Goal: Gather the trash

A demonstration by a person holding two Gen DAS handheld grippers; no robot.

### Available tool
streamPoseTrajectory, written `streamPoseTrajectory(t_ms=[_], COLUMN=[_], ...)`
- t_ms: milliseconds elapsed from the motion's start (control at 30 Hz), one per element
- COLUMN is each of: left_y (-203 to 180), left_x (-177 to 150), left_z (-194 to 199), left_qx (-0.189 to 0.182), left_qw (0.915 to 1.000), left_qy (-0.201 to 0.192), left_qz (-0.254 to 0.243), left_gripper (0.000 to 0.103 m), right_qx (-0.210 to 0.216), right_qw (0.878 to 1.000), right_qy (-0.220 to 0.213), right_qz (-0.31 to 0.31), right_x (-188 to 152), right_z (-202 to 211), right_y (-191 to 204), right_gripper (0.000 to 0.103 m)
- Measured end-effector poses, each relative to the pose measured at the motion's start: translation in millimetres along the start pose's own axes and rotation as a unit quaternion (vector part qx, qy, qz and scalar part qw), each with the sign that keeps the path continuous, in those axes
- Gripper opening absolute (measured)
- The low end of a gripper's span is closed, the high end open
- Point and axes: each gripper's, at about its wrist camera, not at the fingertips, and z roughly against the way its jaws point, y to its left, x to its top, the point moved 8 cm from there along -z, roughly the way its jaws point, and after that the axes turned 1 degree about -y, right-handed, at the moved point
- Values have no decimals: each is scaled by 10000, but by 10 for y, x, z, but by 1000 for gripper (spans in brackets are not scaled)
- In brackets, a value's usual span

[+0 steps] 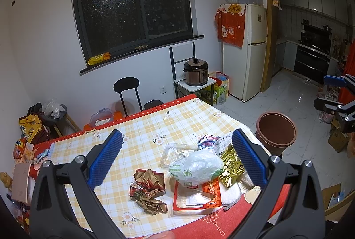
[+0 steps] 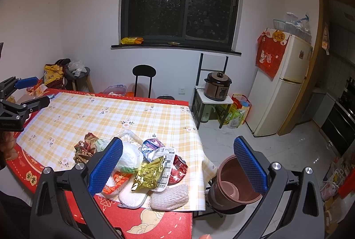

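Observation:
A pile of trash lies near the table's front right corner: a crumpled red-gold wrapper (image 1: 148,191) (image 2: 85,147), a white plastic bag (image 1: 196,167) (image 2: 129,158), a gold foil wrapper (image 1: 231,167) (image 2: 149,172), a clear tray (image 1: 175,151), a red-white package (image 1: 196,196) and white foam pads (image 2: 169,196). A brown trash bin (image 1: 276,131) (image 2: 235,188) stands on the floor right of the table. My left gripper (image 1: 177,159) is open above the pile, empty. My right gripper (image 2: 177,169) is open and empty over the table's right edge, between pile and bin.
The table (image 1: 142,128) has a yellow checked cloth over a red one. Black chairs (image 1: 127,92), a rice cooker on a stand (image 1: 196,72), a fridge (image 1: 250,50) and bags on the floor stand beyond it. Clutter sits at the table's left end (image 1: 31,145).

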Motion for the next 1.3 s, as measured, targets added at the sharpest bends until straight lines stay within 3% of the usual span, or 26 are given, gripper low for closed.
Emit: streamPoseTrajectory(t_ms=[1300], left_y=[38], left_x=[9], left_z=[13], left_qx=[-47], left_qw=[10000], left_qy=[-1], left_qz=[45], left_gripper=[98], right_qx=[-3], right_qw=[10000], right_qy=[24], right_qz=[5], right_x=[3], right_z=[-16], right_y=[14], right_gripper=[99])
